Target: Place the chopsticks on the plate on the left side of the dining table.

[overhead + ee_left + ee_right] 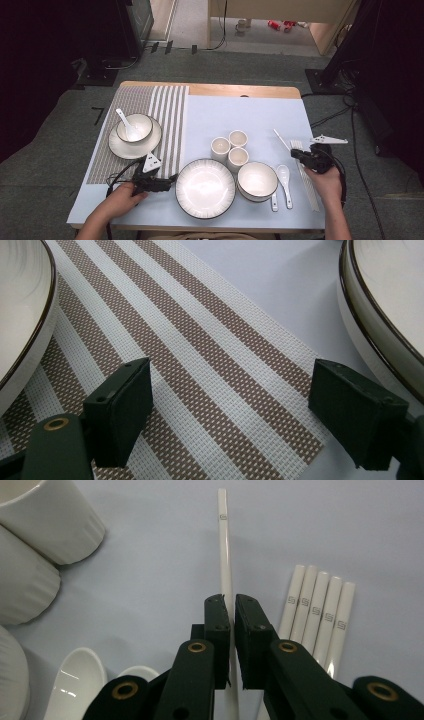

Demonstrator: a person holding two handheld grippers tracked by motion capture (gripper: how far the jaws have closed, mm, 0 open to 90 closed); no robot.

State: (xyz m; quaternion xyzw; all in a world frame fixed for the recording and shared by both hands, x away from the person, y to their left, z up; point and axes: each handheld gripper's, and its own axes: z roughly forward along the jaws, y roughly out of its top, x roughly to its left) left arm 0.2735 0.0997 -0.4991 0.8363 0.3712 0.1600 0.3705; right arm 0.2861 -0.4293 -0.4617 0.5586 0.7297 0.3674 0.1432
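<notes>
Your right hand-held gripper (231,605) is pinching one slim, glossy white chopstick (223,545) at the bench's (250,107) three o'clock side; your left hand-held gripper (227,410) is gaping wide over the woven striped placemat (200,350).

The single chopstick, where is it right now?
The single chopstick sits between the right tongs in the right gripper view, left of the five bundled chopsticks, right of the cups.

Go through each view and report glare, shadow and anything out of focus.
High view: overhead glare on the big plate, dark room edges, table evenly lit. Left gripper view: striped placemat weave sharp, left gripper fingers slightly soft, plate rims bright. Right gripper view: single chopstick crisp with a soft shadow, cups a bit washed out.
</notes>
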